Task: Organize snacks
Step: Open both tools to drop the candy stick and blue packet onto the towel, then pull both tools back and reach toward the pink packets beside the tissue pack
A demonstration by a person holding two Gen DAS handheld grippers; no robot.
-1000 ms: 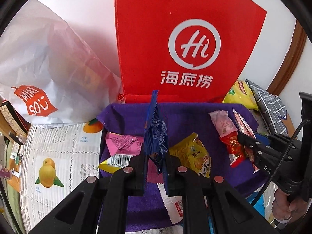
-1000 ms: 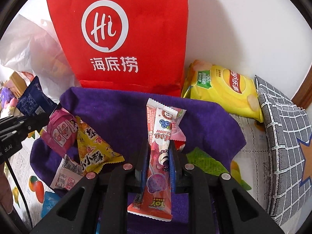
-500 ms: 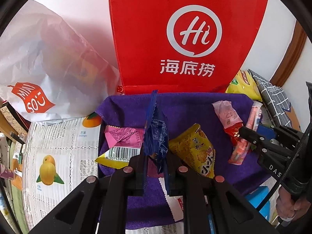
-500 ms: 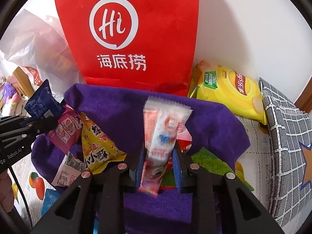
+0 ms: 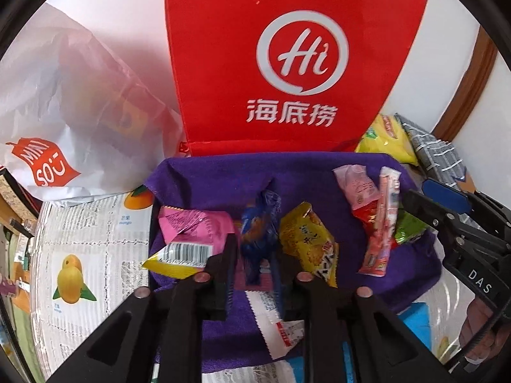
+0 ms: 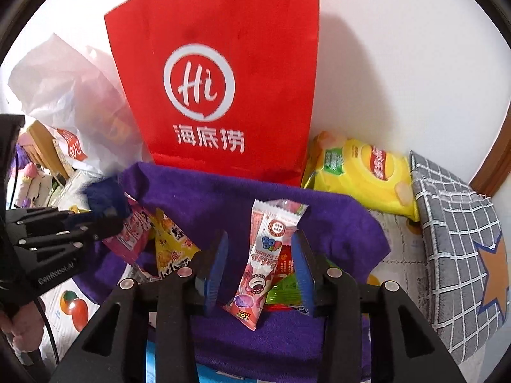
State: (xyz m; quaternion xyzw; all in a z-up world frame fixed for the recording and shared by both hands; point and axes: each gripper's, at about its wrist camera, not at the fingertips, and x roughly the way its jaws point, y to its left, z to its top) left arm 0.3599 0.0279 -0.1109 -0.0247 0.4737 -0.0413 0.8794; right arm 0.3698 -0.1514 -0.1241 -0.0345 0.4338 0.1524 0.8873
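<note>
blocked back: red bag [image 6: 223, 95] | front cloth [image 6: 281, 338] bare | centre: snacks

A home setting.
You see a shopping bag [image 5: 287, 63], a cushion [image 6: 460, 255] and wooden door trim [image 5: 469, 79] against a white wall.

Black tool [image 6: 260, 268], blue pads [image 6: 213, 274], "GenRobot.AI" lettering

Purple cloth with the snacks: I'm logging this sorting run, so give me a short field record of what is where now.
surface: purple cloth in front of red bag
left gripper: jaws just opened, blue packet loose between them
right gripper: jaws just opened, pink stick packet between them, pads clear of it
left side of cloth: pink packet, yellow packet
off cloth: yellow chip bag, right of the red bag
</note>
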